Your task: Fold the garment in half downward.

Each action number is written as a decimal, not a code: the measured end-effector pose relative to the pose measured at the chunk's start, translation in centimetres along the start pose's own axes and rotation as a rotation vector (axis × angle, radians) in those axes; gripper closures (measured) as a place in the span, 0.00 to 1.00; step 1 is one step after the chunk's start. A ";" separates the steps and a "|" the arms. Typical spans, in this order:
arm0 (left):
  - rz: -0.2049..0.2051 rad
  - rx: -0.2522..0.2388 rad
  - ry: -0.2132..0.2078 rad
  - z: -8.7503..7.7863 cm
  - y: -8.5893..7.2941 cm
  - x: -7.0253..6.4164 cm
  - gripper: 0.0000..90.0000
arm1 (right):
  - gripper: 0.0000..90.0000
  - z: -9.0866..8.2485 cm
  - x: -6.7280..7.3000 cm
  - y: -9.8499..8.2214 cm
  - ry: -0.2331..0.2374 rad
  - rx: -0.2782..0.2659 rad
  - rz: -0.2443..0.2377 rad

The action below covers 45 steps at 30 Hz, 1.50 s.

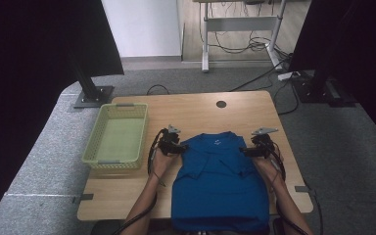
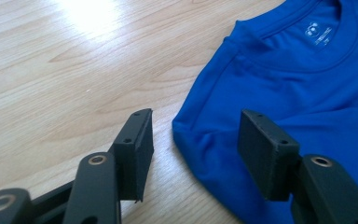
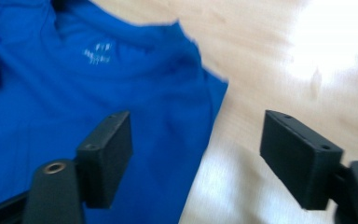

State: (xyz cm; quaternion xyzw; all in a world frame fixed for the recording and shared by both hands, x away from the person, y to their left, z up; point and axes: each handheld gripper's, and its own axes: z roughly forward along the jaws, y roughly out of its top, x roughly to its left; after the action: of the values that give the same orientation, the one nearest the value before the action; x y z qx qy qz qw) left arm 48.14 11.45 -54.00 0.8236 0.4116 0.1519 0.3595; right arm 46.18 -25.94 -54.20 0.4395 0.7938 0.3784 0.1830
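A blue T-shirt (image 1: 220, 181) lies flat on the wooden table (image 1: 235, 110), collar toward the far side, both sleeves folded inward, its hem hanging over the near edge. My left gripper (image 1: 180, 147) sits at the shirt's left shoulder. In the left gripper view the left gripper (image 2: 196, 114) is open, and the shirt's folded edge (image 2: 298, 84) lies between the jaws without touching either pad. My right gripper (image 1: 247, 152) is at the right shoulder. In the right gripper view, which is blurred, the right gripper (image 3: 196, 116) is open over the edge of the shirt (image 3: 74, 93).
A light green plastic basket (image 1: 116, 134) stands empty on the left part of the table. A round cable hole (image 1: 221, 104) is near the far edge. Black stands and a desk frame with cables are on the carpet beyond the table.
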 end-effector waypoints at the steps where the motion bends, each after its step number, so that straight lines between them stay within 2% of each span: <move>1: -0.004 0.001 -0.001 0.0 -0.1 0.0 0.49 | 0.31 0.2 -0.2 0.3 -0.007 -0.001 -0.002; 4: 0.005 0.025 0.002 0.3 -0.3 0.0 0.44 | 0.38 0.8 -0.8 1.1 -0.016 -0.008 0.006; 6: 0.028 0.021 0.013 0.4 -0.4 -0.3 0.40 | 0.41 1.4 -1.0 1.4 -0.013 0.007 0.004; 9: 0.036 0.026 0.020 0.4 -0.3 -0.4 0.41 | 0.49 2.4 -1.2 1.3 -0.013 0.041 -0.015; 10: 0.035 0.019 0.016 0.4 -0.3 -0.4 0.47 | 0.52 2.8 -1.2 1.2 -0.010 0.060 -0.024; 12: 0.026 0.002 0.004 0.2 -0.5 -0.2 0.62 | 0.65 2.7 -1.3 0.9 0.014 0.031 -0.003; 15: -0.009 -0.027 -0.070 0.3 -0.8 0.2 0.89 | 0.89 2.4 -1.0 0.6 0.051 0.021 0.003; 16: -0.014 -0.029 -0.080 0.3 -0.9 0.3 0.93 | 0.93 2.4 -0.8 0.5 0.063 0.019 0.008; 18: -0.009 -0.023 -0.083 0.3 -0.8 0.4 0.95 | 0.95 2.3 -0.7 0.4 0.067 0.020 0.014; 20: 0.002 -0.019 -0.070 0.2 -0.7 0.2 0.96 | 0.95 2.2 -0.6 0.5 0.062 0.019 0.001; 22: -0.006 -0.040 -0.065 -0.1 -0.6 0.2 0.96 | 0.95 1.8 -0.5 0.6 0.062 0.001 -0.011; 24: -0.016 -0.065 -0.067 -0.8 -0.5 0.2 0.96 | 0.95 0.9 -0.4 0.9 0.069 -0.029 -0.015; 31: 0.036 -0.123 -0.075 -4.0 0.2 -0.8 0.96 | 0.95 -3.3 0.7 1.7 0.094 -0.084 -0.049; 34: 0.063 -0.143 -0.089 -5.1 0.0 -1.5 0.96 | 0.95 -4.8 1.3 1.2 0.102 -0.097 -0.049; 39: 0.081 -0.150 -0.115 -6.6 -1.1 -2.6 0.96 | 0.95 -6.8 1.9 -0.4 0.135 -0.109 -0.008; 45: 0.084 -0.133 -0.151 -7.6 -2.8 -3.9 0.95 | 0.95 -8.3 3.2 -2.5 0.157 -0.049 0.008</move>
State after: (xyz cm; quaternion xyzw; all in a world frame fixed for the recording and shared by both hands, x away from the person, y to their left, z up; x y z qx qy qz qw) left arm 39.98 13.02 -50.51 0.8235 0.3377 0.1314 0.4365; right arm 37.88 -27.74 -50.61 0.4071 0.7945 0.4316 0.1296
